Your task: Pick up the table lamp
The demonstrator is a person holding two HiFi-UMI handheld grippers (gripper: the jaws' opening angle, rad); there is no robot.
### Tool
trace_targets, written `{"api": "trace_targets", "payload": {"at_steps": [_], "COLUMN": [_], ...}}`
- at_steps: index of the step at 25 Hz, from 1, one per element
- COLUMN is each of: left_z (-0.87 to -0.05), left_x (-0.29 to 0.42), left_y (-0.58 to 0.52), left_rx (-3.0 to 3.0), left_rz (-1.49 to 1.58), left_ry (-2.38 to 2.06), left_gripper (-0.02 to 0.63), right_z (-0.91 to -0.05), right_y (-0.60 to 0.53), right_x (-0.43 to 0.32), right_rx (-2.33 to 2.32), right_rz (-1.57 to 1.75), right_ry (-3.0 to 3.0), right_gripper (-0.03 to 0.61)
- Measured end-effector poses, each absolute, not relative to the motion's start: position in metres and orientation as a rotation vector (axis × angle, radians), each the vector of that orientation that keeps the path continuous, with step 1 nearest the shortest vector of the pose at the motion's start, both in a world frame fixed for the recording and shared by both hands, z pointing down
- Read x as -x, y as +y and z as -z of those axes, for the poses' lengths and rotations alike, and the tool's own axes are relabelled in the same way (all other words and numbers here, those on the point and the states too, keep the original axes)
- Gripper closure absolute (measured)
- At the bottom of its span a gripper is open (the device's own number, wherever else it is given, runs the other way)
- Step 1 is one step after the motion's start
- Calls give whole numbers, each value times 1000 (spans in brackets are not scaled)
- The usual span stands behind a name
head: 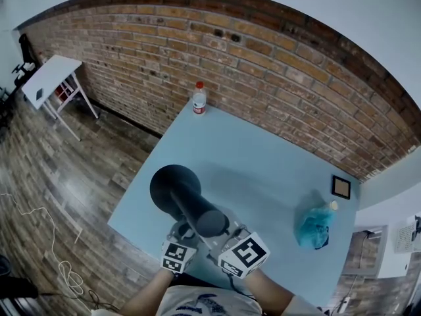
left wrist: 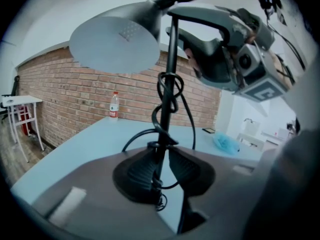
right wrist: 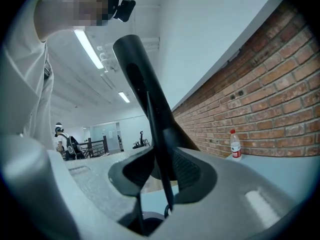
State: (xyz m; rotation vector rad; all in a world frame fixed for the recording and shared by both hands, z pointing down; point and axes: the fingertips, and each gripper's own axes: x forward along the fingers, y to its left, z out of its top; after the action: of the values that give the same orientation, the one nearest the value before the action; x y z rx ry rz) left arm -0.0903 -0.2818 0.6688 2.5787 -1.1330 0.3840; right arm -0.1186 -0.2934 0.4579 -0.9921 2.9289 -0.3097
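The black table lamp [head: 181,189] is upright at the near edge of the light blue table [head: 263,157]. Its round shade [left wrist: 115,44] is at the top, and a cable is wound round its thin stem [left wrist: 170,84]. The base is hidden. My left gripper [head: 187,234] [left wrist: 161,166] is low on the stem, which runs between its pads with a sliver of light on the right side. My right gripper [head: 227,234] [left wrist: 182,34] [right wrist: 160,171] is higher up by the lamp's neck [right wrist: 145,84], jaws wide, and the thin stem passes between the pads without touching.
A plastic bottle [head: 199,99] with a red cap stands at the table's far edge by the brick wall. A crumpled blue bag [head: 314,228] and a small dark square frame [head: 341,187] lie at the right. A white side table [head: 49,78] stands on the wooden floor at the left.
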Motion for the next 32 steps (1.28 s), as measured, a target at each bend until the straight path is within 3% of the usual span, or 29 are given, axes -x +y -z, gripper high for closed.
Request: {"api": "trace_targets", "payload": {"at_steps": [3, 5, 32], "left_z": [-671, -667, -663], "left_x": [90, 90, 78], "left_y": [-284, -285, -266], "left_rx": [-2579, -2571, -2698], "left_rz": [-341, -327, -380], "left_ry": [-1115, -1117, -1103], "left_gripper": [545, 545, 555], "right_z": [-456, -455, -450], "right_y": [-293, -292, -278], "right_x": [122, 124, 111], "right_rx": [973, 967, 997], "right_rz": [318, 306, 251], "right_ry": [2940, 2946, 2974], "right_gripper": [476, 511, 535]}}
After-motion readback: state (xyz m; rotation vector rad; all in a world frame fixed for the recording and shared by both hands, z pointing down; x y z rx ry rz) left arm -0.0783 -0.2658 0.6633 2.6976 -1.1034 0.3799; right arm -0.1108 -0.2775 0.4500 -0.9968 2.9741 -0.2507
